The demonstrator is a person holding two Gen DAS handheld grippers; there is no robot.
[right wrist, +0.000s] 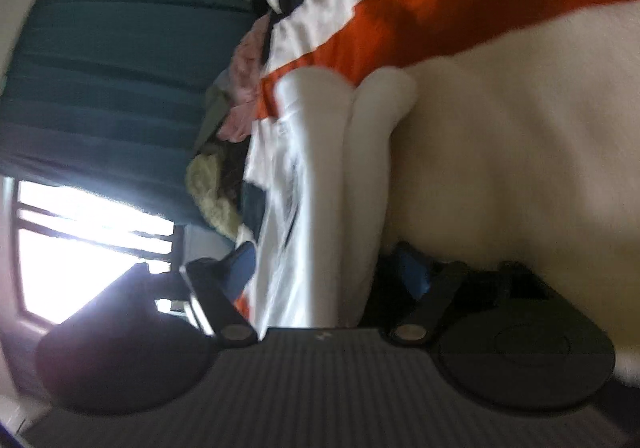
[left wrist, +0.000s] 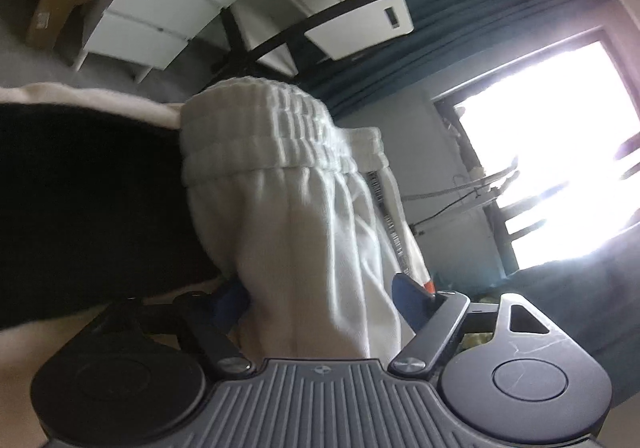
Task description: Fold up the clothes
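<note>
A white garment (left wrist: pixel 304 216) with a ribbed elastic waistband (left wrist: pixel 280 128) hangs bunched in the left wrist view. It runs down between the blue pads (left wrist: pixel 406 298) of my left gripper (left wrist: pixel 320 300), which is shut on it. In the right wrist view the same white cloth (right wrist: pixel 332 168) lies in two thick folds with a printed label side showing. These folds pass between the blue pads (right wrist: pixel 242 262) of my right gripper (right wrist: pixel 326 268), which is shut on them. Both views are tilted sideways and blurred.
An orange, white and dark striped cover (right wrist: pixel 420 0) lies under the cloth. A pile of pink, green and yellow clothes (right wrist: pixel 236 104) sits beside teal curtains (right wrist: pixel 120 88). A white drawer unit (left wrist: pixel 160 20), a black-framed stand (left wrist: pixel 280 40) and a bright window (left wrist: pixel 560 152) are behind.
</note>
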